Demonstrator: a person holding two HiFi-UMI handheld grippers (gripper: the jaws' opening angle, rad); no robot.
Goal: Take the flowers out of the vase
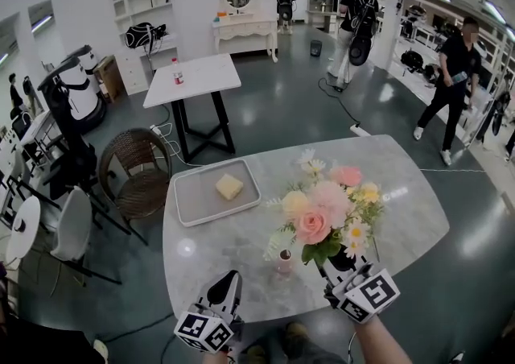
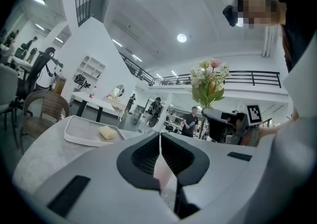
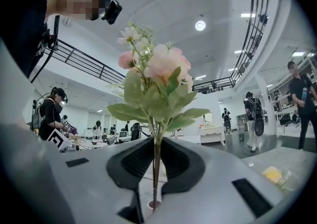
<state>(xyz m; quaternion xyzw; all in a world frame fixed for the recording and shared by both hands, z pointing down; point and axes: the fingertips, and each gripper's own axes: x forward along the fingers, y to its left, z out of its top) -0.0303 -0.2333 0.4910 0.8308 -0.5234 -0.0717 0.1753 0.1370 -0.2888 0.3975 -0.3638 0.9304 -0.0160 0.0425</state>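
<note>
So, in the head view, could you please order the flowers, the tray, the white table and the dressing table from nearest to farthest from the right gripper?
1. Flowers, stems clamped in the right gripper.
2. Tray, up and left on the marble table.
3. White table, on the floor beyond the tray.
4. Dressing table, at the very back of the room.

Glossy marble table (image 1: pixel 406 197), matt cloth-like flowers (image 1: pixel 323 208)

a grey tray (image 1: pixel 195 200) on the marble surface (image 1: pixel 241 262) holds a yellow block (image 1: pixel 228 187); a wicker chair (image 1: pixel 138 171) stands nearby.
</note>
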